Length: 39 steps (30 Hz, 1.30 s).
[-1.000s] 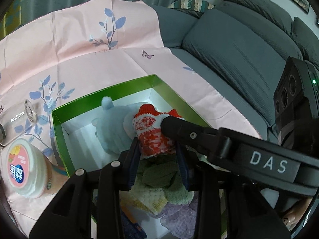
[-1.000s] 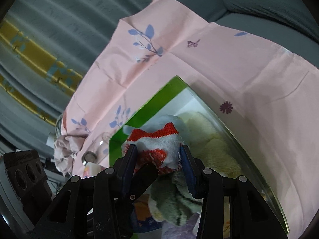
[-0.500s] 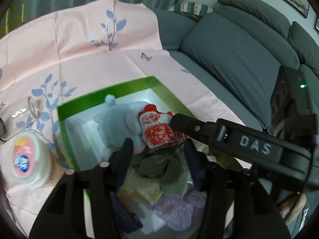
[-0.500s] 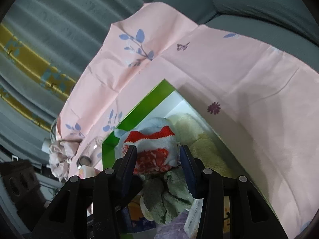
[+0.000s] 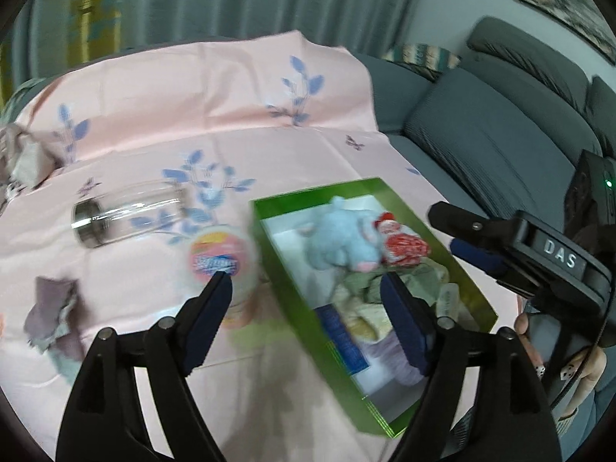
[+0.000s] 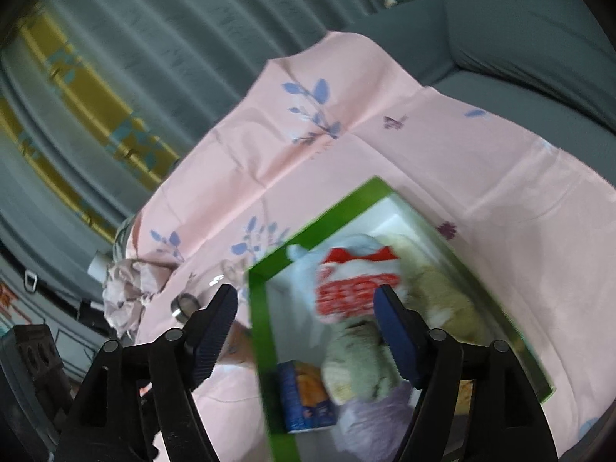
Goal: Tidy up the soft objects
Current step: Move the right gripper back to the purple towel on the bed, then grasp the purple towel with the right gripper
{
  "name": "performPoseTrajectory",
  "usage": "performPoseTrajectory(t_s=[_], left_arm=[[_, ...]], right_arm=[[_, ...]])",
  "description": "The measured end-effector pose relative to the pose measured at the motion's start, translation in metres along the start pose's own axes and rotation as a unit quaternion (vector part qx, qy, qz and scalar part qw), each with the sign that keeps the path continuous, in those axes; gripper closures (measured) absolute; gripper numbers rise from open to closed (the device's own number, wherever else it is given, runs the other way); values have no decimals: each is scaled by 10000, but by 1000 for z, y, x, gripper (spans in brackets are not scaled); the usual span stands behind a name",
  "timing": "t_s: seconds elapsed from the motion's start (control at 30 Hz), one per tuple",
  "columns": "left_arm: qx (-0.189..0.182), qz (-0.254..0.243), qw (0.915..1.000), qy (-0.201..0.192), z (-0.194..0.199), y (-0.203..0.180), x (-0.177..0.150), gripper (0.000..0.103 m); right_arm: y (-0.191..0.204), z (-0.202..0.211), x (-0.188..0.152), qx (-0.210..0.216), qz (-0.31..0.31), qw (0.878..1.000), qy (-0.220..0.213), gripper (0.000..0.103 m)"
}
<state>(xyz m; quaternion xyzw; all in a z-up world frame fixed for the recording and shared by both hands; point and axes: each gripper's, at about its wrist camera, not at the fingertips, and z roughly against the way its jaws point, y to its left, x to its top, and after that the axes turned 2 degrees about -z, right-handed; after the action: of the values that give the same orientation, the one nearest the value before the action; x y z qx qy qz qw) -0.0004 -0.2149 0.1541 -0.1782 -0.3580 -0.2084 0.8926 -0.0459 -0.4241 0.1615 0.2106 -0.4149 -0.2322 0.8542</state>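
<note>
With the red-and-white knitted sock (image 5: 400, 244) dropped in the green box (image 5: 292, 292) against its far end beside the blue plush toy (image 5: 338, 244), and left gripper (image 5: 308, 304) and right gripper (image 6: 304, 319) just spread wide and empty: lift clear, then reach for the crumpled cloth (image 5: 52, 317) near the pink tablecloth's (image 5: 231, 107) left edge.

— Any legible markings?
— One. White capitals "DAS" on the black body of the other gripper (image 5: 558, 258), right side of the left wrist frame.
— The round tub lid (image 5: 215, 258) at centre?
— It has a blue label, too blurred to read.
— The blue carton (image 6: 306, 396) in the green box (image 6: 261, 331)?
— Print present, illegible.
</note>
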Motion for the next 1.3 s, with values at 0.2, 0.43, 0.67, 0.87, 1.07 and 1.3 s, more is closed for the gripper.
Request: performPoseTrajectory(t_s=[0.2,0.43,0.67,0.87,1.07,1.3], left_arm=[[567,221,9980,-166,36,39,-17,22],[1072,833,9905,-217,74,105,-48,17],[1535,1476,9770,-139,93,165,-92,16],[1525,2353,9598,95,98,220,-132,16],[1632,2774,9467,132,104,255,-151,16],[1354,2824,9495,185,90,275,-154,16]], right_arm=[[54,1,-14,231,638,9977,10,14],[122,-10,-44,722,1286,9886,320,14],[194,-54,-85,699,1937,9728,1060,14],[250,-118,-119,566,2426,9546,1635,14],[289,-195,-158,-8,2889,9277,2364,14],[294,-245,-177,-392,2881,9220,2558,20]])
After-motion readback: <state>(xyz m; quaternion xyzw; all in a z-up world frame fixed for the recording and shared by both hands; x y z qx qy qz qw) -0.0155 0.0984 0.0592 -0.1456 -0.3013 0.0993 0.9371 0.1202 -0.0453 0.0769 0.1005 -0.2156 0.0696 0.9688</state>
